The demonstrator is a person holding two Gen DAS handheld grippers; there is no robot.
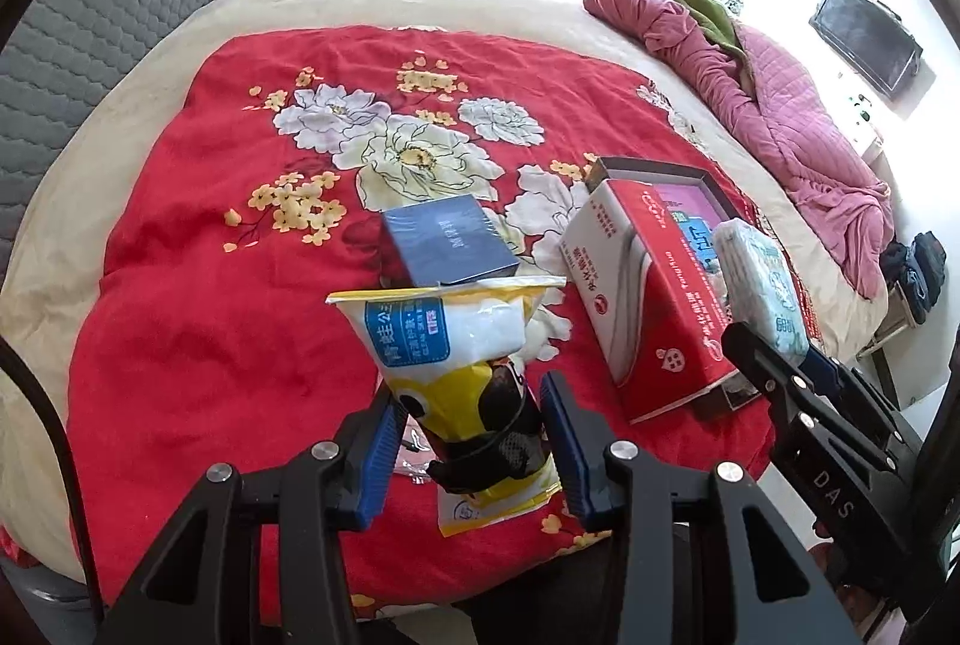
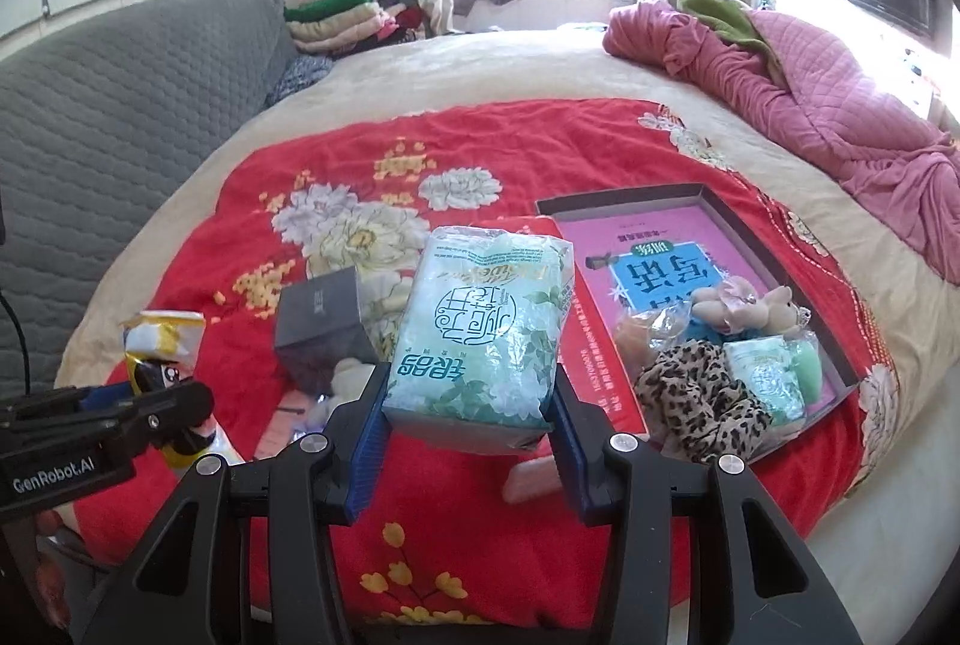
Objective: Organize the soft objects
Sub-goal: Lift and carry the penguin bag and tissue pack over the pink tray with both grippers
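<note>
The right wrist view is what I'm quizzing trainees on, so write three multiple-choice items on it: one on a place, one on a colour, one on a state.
1. Where does the leopard-print cloth lie?
A. in the shallow box
B. on the grey headboard
C. on the windowsill

2. What colour is the blanket under the items?
A. blue with stripes
B. red with flowers
C. plain green

3. What is the state of the right gripper?
A. open and bare
B. shut on the tissue pack
C. shut on a dark box

Answers: 1 A, it spills over the near corner of the shallow box. 2 B, red cloth with white and yellow blooms. 3 B, both blue fingers press the sides of the tissue pack.
</note>
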